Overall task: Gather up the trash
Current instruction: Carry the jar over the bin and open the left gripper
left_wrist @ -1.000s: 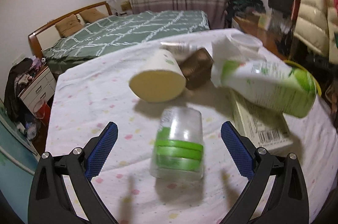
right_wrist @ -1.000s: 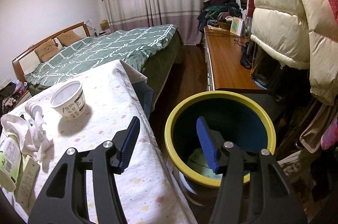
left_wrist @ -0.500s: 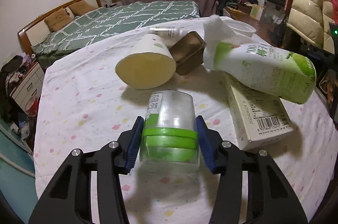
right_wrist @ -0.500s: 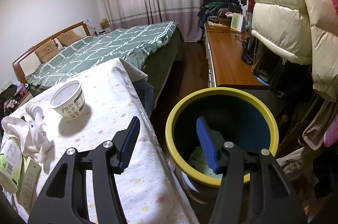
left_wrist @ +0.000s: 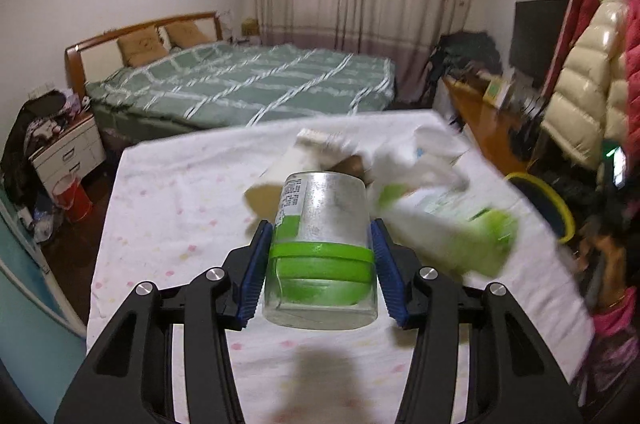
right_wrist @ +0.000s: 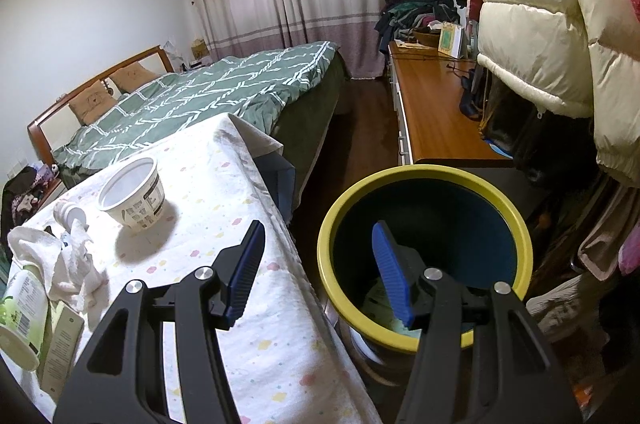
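Swing wide over the counter (left_wrist: 168, 207) toward the bin (right_wrist: 424, 183) beside it, clearing the bottle (left_wrist: 448, 224), keeping the left claw (left_wrist: 320, 276) pinching the raised jar (left_wrist: 322, 224) level; right claw (right_wrist: 320, 272) hangs spread, empty.

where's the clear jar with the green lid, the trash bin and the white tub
clear jar (left_wrist: 326, 220): left wrist view, on its clear side wall above the green lid
trash bin (right_wrist: 404, 177): right wrist view, on the far part of its yellow rim
white tub (right_wrist: 146, 201): right wrist view, on its printed outer wall
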`<action>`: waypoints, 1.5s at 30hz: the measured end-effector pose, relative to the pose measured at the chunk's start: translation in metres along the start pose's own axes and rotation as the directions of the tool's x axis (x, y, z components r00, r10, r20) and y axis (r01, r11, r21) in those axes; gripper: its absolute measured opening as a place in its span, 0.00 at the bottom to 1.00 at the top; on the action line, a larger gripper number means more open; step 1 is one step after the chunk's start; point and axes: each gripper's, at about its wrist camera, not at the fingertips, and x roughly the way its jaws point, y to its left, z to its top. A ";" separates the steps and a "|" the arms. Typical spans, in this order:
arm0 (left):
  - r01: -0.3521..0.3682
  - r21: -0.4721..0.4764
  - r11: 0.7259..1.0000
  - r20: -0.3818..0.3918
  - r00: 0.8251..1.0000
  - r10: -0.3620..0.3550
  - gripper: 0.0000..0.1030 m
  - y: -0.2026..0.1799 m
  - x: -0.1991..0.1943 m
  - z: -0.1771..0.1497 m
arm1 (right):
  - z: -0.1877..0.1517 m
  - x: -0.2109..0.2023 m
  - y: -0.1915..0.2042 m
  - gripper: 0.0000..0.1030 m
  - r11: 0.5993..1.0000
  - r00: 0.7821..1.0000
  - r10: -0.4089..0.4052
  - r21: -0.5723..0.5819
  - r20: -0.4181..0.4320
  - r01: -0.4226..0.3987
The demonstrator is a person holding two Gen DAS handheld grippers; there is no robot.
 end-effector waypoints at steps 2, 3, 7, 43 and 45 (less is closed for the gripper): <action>0.029 0.002 1.000 0.022 0.999 -0.029 0.48 -0.016 -0.012 0.008 | 0.000 -0.006 -0.003 0.52 1.000 1.000 0.006 0.007 0.025 -0.006; 0.058 0.015 0.998 0.031 0.998 -0.058 0.48 -0.031 -0.018 0.014 | -0.001 -0.010 -0.005 0.52 1.000 0.999 -0.002 0.004 0.037 0.002; 0.170 0.072 0.983 0.032 0.985 -0.173 0.48 -0.084 -0.024 0.025 | -0.002 -0.026 -0.024 0.52 0.999 0.999 0.008 0.043 0.053 -0.010; 0.469 0.185 0.863 -0.373 0.846 -0.380 0.71 -0.422 0.220 0.049 | -0.025 -0.110 -0.176 0.53 0.967 0.977 -0.176 0.205 0.122 0.149; 0.482 0.161 0.861 -0.335 0.848 -0.412 0.73 -0.405 0.197 0.058 | -0.026 -0.109 -0.174 0.53 0.969 0.978 -0.170 0.203 0.121 0.143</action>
